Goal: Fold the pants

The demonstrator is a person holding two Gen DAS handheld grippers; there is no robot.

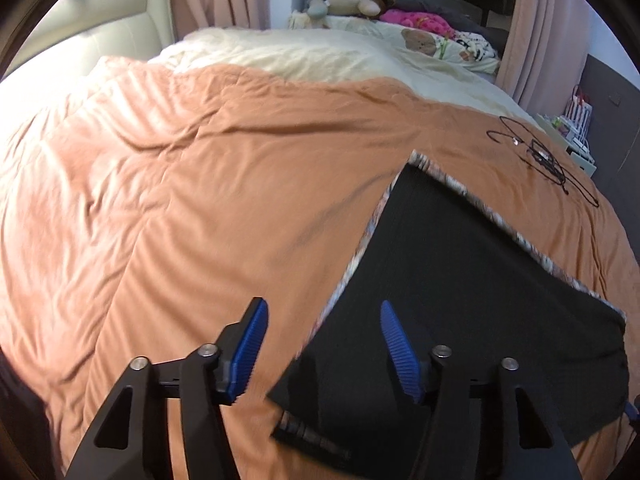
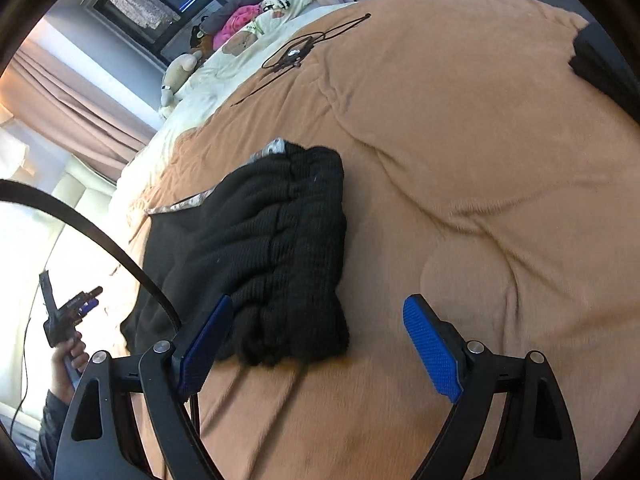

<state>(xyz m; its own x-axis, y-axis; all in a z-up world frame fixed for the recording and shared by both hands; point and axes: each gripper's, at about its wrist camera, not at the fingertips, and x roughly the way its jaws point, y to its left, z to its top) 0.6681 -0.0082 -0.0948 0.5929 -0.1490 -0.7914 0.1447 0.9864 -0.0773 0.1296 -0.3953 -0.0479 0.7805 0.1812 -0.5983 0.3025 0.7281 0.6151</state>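
Right now our left tongs [image 1: 322, 350] stand released, nothing between the blue ribbed pads, hovering over the near edge of the black ribbed-knit pants [image 1: 460, 280] with a pale patterned lining. Our right tongs [image 2: 318, 348] are spread wide and empty too, poised just above the bunched waistband end of the same pants [image 2: 280, 248].

The pants lie on the bed, on the peach-orange plush blanket [image 1: 180, 200], partly folded: one flat panel with a strip of lining showing along its edges, and a thick rumpled heap at the waistband end. Beyond the pants on the blanket lies a tangle of thin black cord [image 1: 548, 160], well apart from them. Further beyond sit a cream quilt [image 1: 300, 56] and soft toys [image 1: 352, 4] at the far end of the bed.

We judge the risks thus: the heap is thick and soft, so a pinch may catch only the top layer and pull the fold apart; dragging could also ruck the blanket beneath the pants.

We see no containers near the pants.
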